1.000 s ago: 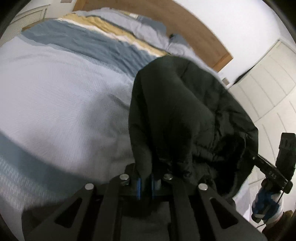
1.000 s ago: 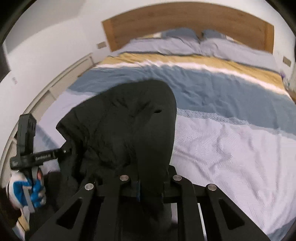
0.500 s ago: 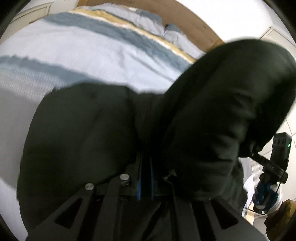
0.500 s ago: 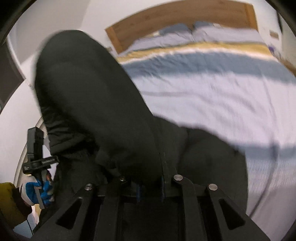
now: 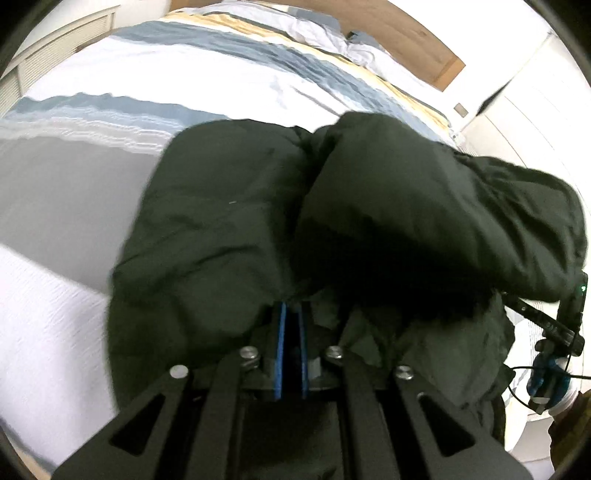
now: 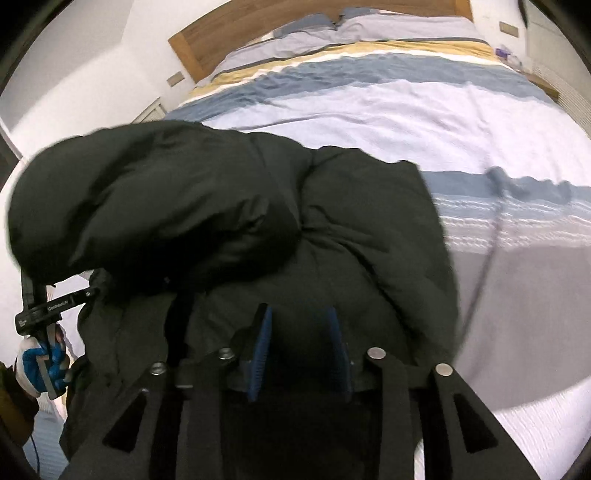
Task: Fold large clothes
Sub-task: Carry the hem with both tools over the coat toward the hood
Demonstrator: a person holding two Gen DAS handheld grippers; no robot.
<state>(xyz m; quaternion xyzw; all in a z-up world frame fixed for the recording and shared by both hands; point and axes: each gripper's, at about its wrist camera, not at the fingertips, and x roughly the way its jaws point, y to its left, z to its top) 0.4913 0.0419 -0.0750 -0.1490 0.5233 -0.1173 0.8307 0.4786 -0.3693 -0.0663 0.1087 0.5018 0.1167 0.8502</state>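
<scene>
Striped bedding in blue, white and yellow covered the bed [image 6: 369, 110] under both tools. Between the left fingers [image 5: 282, 343], pressed tight together, a fold of the black puffy jacket [image 5: 221, 229] was pinched. The right fingers [image 6: 260, 350] had just been opening and stood apart, jacket cloth lying loose between them. Ahead of both pairs the jacket bulged in a doubled heap on the bed, a wooden headboard [image 6: 258, 26] beyond.

Black jacket [image 5: 369, 206]; blue-, yellow-, white-striped duvet [image 6: 406, 96]
</scene>
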